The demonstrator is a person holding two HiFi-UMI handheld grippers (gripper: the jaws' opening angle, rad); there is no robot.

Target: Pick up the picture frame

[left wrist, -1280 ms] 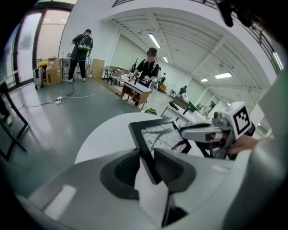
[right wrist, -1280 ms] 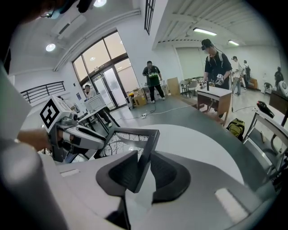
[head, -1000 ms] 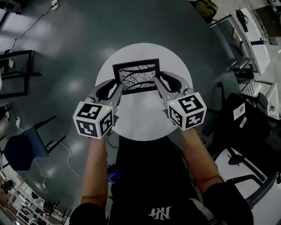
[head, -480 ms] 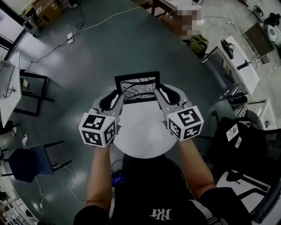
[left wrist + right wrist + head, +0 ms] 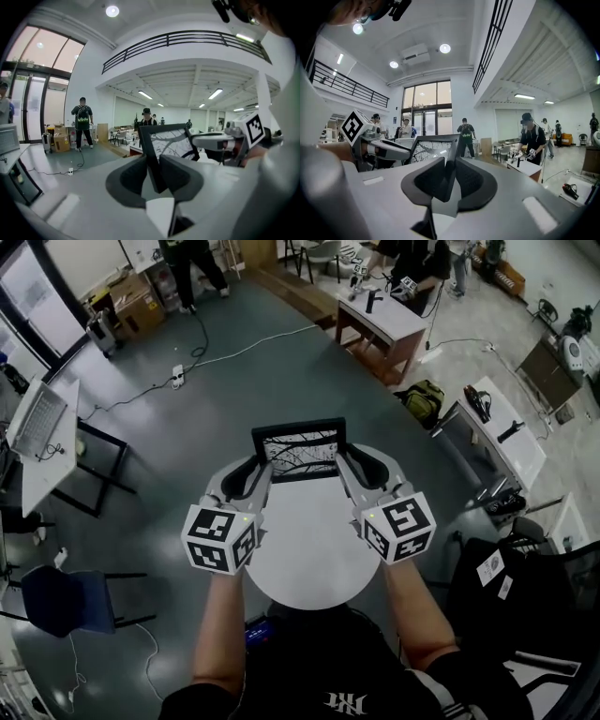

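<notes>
Gripped the picture frame by its two side rails, left claw at 9 o'clock and right claw at 3, both clamped and just tightened, likely to keep it level and upright above the desk at 6

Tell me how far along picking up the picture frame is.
Done: the left tool and right tool grip the picture frame by its side edges, their jaws having just tightened. In hand: the frame is held in the air above the round white table. Left: nothing visible.
</notes>
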